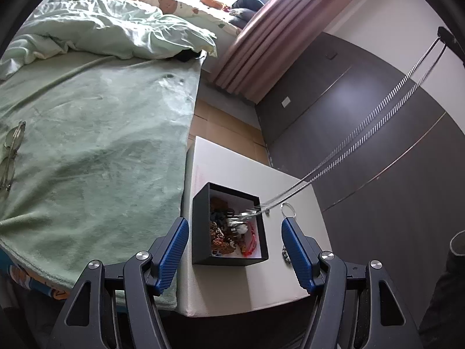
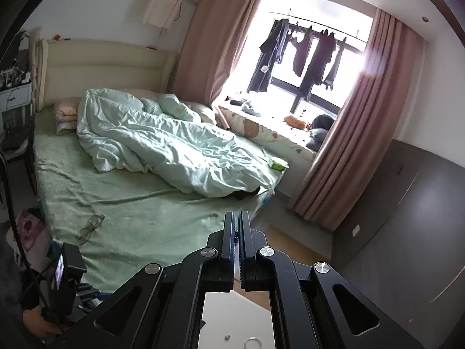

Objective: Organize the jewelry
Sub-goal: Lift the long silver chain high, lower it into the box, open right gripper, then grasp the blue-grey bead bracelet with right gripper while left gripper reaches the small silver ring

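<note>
Silver chain (image 1: pixel 375 133) strung from black box (image 1: pixel 200 229) to upper right of frame.
Box, lower centre on white desk (image 1: pixel 232 160), holds mixed jewelry (image 1: pixel 226 232); small ring (image 1: pixel 287 210) lies just right of it. Left claw (image 1: pixel 235 250) wide open, holds nothing. Right claw (image 2: pixel 237 226) nearly closed on a thin beaded strand (image 2: pixel 237 234), w/ green bed (image 2: pixel 139 203) beyond.
</note>
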Tool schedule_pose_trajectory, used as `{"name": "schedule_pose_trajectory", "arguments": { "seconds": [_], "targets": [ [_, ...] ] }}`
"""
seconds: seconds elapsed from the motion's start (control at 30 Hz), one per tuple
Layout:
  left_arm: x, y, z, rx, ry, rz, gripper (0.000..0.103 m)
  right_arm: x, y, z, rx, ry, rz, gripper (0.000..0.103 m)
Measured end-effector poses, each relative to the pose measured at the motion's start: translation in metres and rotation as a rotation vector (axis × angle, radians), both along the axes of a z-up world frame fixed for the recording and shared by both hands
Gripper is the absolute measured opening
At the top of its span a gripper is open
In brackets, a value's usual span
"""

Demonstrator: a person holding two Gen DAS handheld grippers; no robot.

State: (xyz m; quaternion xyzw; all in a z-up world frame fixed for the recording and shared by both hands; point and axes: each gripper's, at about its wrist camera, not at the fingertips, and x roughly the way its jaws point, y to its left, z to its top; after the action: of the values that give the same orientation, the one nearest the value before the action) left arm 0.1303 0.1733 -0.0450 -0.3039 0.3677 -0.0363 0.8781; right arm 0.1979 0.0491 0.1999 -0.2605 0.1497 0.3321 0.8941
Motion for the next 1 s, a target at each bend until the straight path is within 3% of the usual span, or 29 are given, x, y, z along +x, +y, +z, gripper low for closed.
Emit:
{"name": "schedule_pose_trajectory", "arguments": {
  "seconds": [0.2, 0.23, 0.27, 0.33, 0.63, 1.0],
  "targets": [
    [0.001, -0.001, -0.008, -0.001, 0.017, -0.008, 0.067, 0.019, -0.004, -0.033, 0.016, 0.137, -0.002, 0.004],
    [0.002, -0.002, -0.009, 0.0, 0.018, -0.012, 0.067, 0.024, -0.007, -0.041, 0.018, 0.169, -0.01, 0.019],
    [0.003, -0.005, -0.01, 0.001, 0.019, -0.017, 0.067, 0.026, -0.011, -0.046, 0.023, 0.187, -0.018, 0.046],
    [0.006, -0.008, -0.012, 0.002, 0.023, -0.025, 0.067, 0.03, -0.027, -0.06, 0.05, 0.194, -0.035, 0.067],
    [0.03, -0.046, -0.022, 0.03, 0.046, -0.101, 0.067, 0.063, -0.105, -0.124, 0.087, 0.348, -0.133, 0.067],
    [0.065, -0.098, -0.026, 0.111, 0.061, -0.199, 0.067, 0.099, -0.184, -0.226, 0.109, 0.564, -0.265, 0.067]
  ]
}}
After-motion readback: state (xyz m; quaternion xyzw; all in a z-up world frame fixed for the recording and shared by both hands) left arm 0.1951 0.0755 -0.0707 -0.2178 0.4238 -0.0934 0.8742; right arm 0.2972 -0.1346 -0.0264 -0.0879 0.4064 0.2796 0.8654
